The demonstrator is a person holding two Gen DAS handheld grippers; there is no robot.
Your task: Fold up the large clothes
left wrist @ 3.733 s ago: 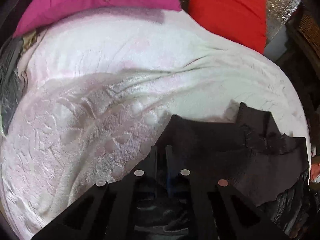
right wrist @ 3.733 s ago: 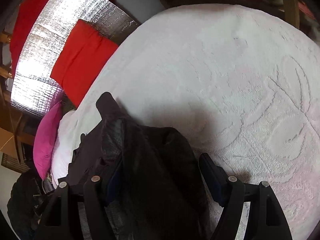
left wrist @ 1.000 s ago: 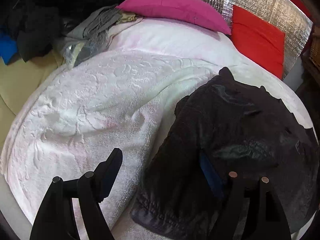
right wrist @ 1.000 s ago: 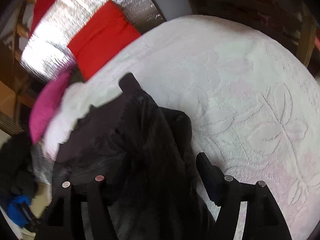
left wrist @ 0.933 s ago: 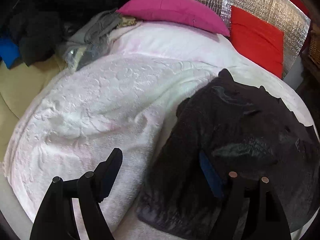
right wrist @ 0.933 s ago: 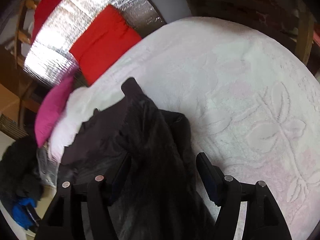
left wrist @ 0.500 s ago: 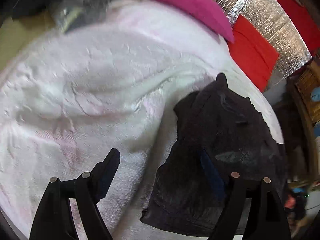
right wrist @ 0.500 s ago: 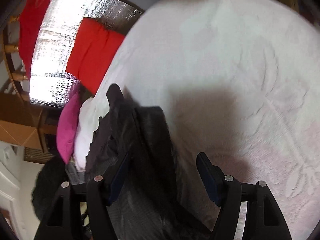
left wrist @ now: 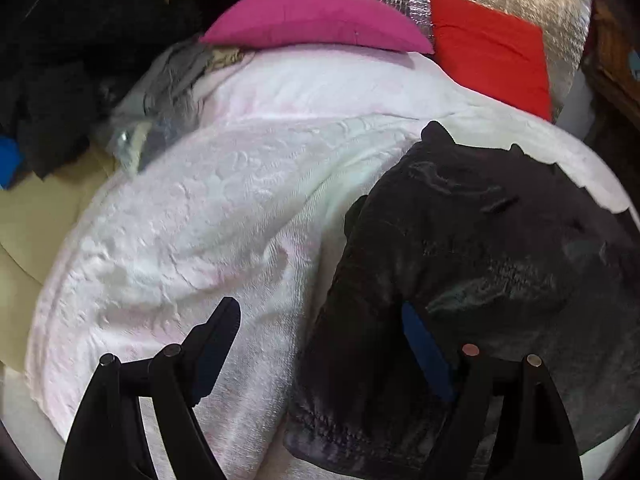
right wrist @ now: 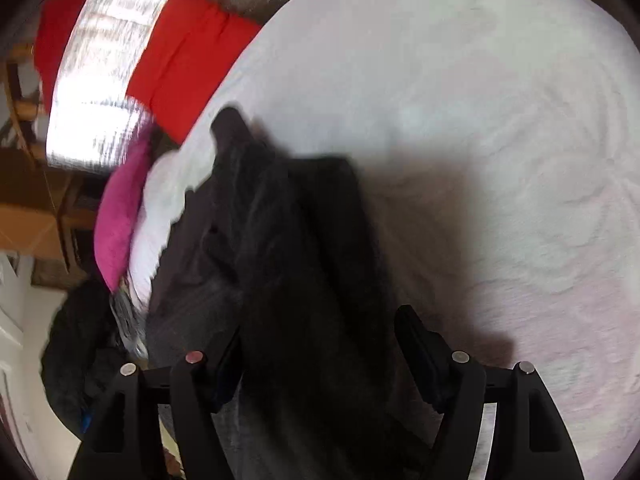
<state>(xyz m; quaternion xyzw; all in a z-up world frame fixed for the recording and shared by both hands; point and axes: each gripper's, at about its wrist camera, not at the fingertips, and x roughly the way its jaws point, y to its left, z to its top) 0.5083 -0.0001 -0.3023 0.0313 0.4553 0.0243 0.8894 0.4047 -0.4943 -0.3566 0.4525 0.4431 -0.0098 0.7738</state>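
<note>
Garment [left wrist: 480, 248] lay bunched on the bed [left wrist: 224, 216], released for the next fold; left gripper [left wrist: 324, 332] and right gripper [right wrist: 320, 340] both gaped wide, straddling its near edge, gripping nothing.

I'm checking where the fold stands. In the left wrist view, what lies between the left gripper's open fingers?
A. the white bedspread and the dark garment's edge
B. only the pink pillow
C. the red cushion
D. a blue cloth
A: the textured white bedspread and the near edge of the dark crumpled garment lie between the left gripper's spread fingers.

Black garment [left wrist: 480, 248] on white bedspread [left wrist: 208, 216], open-jawed left tongs [left wrist: 320, 336] above.
</note>
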